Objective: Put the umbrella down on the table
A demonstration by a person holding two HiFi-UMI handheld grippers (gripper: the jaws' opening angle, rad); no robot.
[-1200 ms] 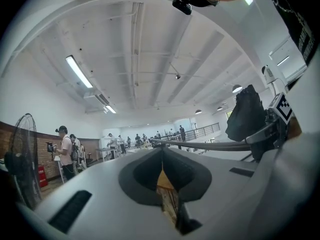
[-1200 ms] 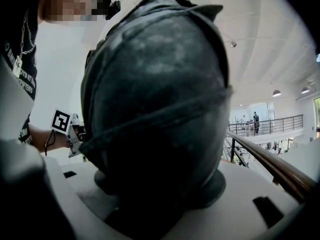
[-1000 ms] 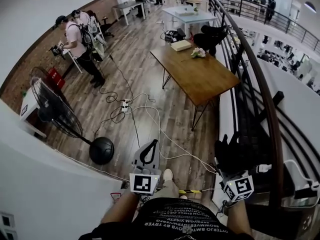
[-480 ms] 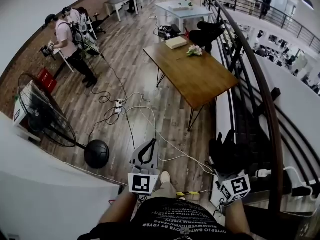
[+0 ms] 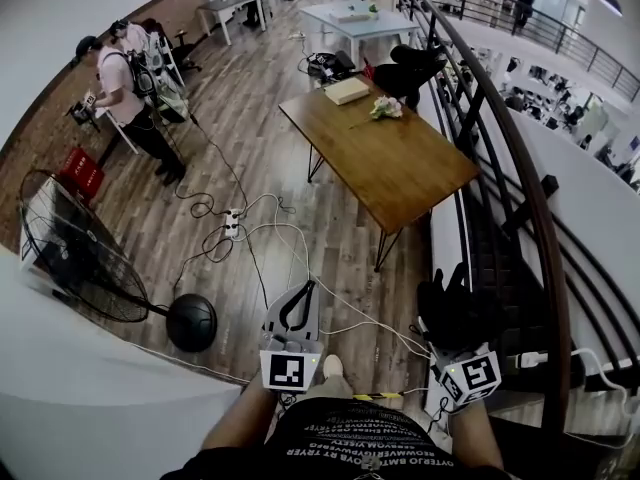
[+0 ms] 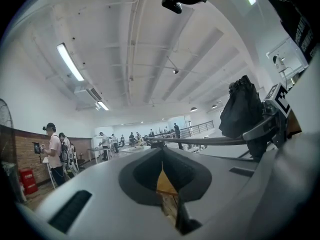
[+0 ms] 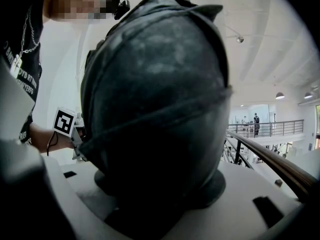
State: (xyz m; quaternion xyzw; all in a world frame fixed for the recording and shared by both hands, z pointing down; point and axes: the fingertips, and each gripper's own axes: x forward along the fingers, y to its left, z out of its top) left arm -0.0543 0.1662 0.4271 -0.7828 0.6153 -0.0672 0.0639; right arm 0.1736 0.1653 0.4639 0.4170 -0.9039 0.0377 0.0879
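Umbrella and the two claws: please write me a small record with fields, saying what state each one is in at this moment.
umbrella: black, folded, held up in the air, not yet on the table
right claw: shut on the umbrella
left claw: shut, nothing between its jaws
table: wooden, ahead of the person, apart from both claws
on the table: flowers and a pale flat box at the far end

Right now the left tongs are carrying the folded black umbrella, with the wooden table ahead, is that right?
Not quite: the right tongs are carrying the folded black umbrella, as the right gripper view shows. The left tongs are shut and empty. The wooden table is ahead.
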